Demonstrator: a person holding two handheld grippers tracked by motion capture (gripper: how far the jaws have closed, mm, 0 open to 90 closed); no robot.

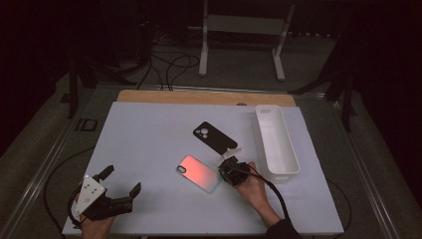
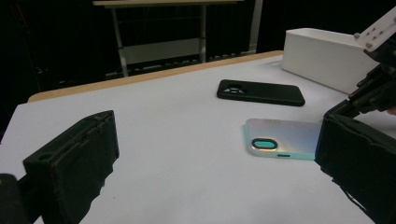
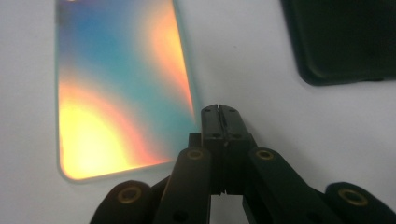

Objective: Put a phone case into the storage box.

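White mat (image 1: 149,149) on a table in a dark room.
Left gripper (image 1: 121,188) rests spread and empty; iridescent case (image 1: 199,173) lies flat mid-mat, long axis slanting, camera end left; right gripper (image 1: 225,163), clenched, sits just beside its right edge.

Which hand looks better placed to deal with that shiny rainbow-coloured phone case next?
The right. The right gripper sits at the iridescent case's edge, fingers shut beside it. The left gripper rests open near the table's front left corner, well away.
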